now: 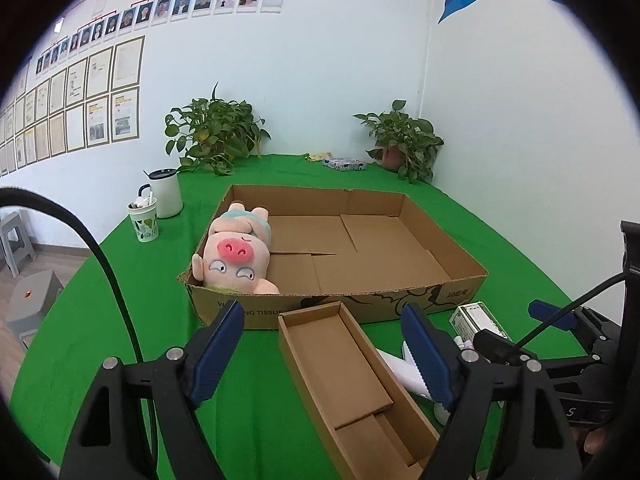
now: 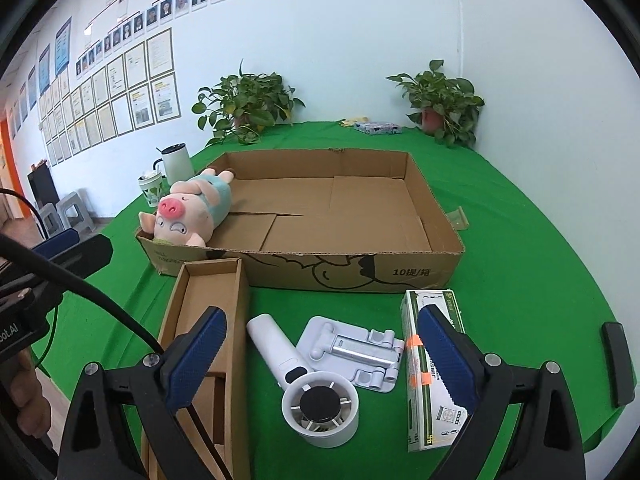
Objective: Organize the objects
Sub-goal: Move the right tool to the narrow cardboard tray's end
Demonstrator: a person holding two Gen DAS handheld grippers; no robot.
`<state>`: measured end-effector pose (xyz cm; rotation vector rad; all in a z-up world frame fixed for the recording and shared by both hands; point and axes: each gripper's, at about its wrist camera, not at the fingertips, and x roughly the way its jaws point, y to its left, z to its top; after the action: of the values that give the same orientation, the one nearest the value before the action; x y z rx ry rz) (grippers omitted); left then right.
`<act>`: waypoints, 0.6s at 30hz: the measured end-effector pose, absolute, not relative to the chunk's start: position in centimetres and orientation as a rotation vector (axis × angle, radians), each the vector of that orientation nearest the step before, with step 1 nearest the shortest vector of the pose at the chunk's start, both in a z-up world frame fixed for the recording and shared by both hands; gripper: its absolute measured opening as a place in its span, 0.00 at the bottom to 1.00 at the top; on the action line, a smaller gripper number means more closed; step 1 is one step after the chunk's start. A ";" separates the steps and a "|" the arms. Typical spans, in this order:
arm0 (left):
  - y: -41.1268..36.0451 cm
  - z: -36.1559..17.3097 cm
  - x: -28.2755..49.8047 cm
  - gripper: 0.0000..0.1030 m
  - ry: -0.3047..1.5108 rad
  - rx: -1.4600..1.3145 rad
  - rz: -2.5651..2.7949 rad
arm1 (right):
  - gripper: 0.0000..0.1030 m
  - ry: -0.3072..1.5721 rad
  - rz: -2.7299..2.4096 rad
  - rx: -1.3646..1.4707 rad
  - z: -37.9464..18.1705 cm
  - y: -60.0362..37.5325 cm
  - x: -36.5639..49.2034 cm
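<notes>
While jaws gape, fan lies btwn right hand-held gripper.

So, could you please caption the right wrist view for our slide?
Open right gripper above handheld fan, phone stand and carton; plush pig in big box.

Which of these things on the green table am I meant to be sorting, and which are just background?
Job:
- large cardboard box
- pig plush
- narrow cardboard box
- handheld fan
- phone stand
- green-and-white carton

Lying about, likely:
- two potted plants
- white kettle
- patterned cup
- tissue pack
</notes>
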<state>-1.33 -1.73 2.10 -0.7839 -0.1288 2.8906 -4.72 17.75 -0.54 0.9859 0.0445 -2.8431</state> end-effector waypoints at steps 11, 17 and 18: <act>-1.4 1.0 -1.4 0.78 -0.138 -0.832 2.867 | 0.94 0.019 -2.807 0.985 -1.7 18.0 -5.1; -1.6 0.4 -1.7 0.78 -0.182 -0.861 2.840 | 0.92 0.033 -2.789 0.973 -1.9 17.7 -5.1; -1.8 0.2 -1.8 0.78 -0.201 -0.871 2.833 | 0.92 0.028 -2.781 0.973 -2.0 17.7 -5.1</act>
<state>-1.77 -1.82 0.23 -0.8707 -0.2011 2.8332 -5.12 17.74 -2.01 0.9731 0.0277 -2.7808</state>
